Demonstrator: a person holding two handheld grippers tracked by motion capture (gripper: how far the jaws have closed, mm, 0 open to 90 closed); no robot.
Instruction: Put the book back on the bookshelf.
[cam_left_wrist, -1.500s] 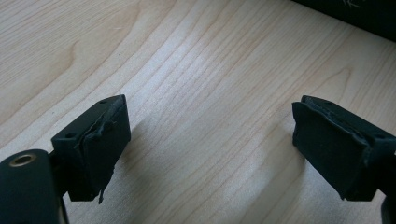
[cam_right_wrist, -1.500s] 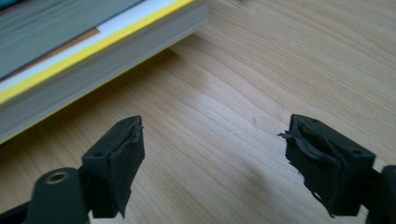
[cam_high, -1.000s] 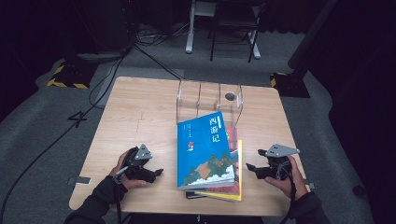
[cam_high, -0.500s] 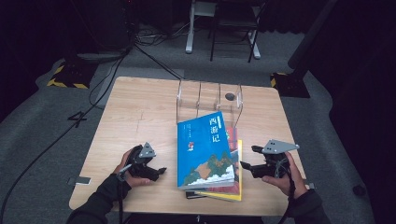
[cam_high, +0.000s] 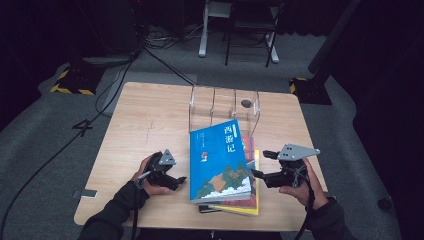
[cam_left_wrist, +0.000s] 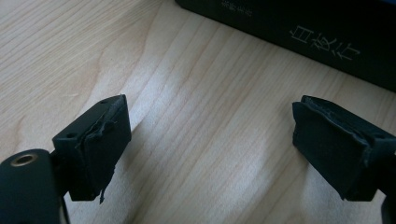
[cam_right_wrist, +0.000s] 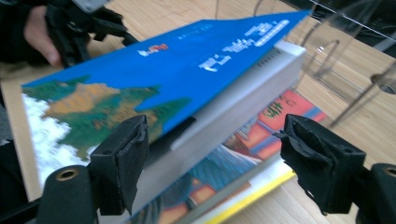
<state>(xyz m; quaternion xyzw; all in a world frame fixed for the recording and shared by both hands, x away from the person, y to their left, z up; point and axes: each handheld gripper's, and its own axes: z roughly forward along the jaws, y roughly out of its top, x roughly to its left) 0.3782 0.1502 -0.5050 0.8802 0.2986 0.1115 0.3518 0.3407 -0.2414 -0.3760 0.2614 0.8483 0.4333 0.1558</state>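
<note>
A stack of books lies at the table's front middle, with a blue book (cam_high: 220, 160) (cam_right_wrist: 154, 74) on top. Under it are a red-covered book (cam_right_wrist: 275, 116), a yellow one (cam_high: 245, 207) and a black book (cam_left_wrist: 327, 37). My left gripper (cam_high: 179, 178) (cam_left_wrist: 210, 140) rests low on the wood just left of the stack. It is open, with only bare table between its jaws. My right gripper (cam_high: 259, 164) (cam_right_wrist: 219, 158) hovers at the stack's right side. It is open, facing the blue book's page edge without touching it.
A clear acrylic book rack (cam_high: 225, 102) stands behind the stack, with a small dark round thing (cam_high: 246, 103) in it. The wooden table (cam_high: 145, 125) has bare room at the left and back. In the right gripper view the left gripper (cam_right_wrist: 84, 23) shows beyond the books.
My right gripper has risen and come in closer to the stack's right side. My left gripper has slid right toward the stack. The books have not moved.
</note>
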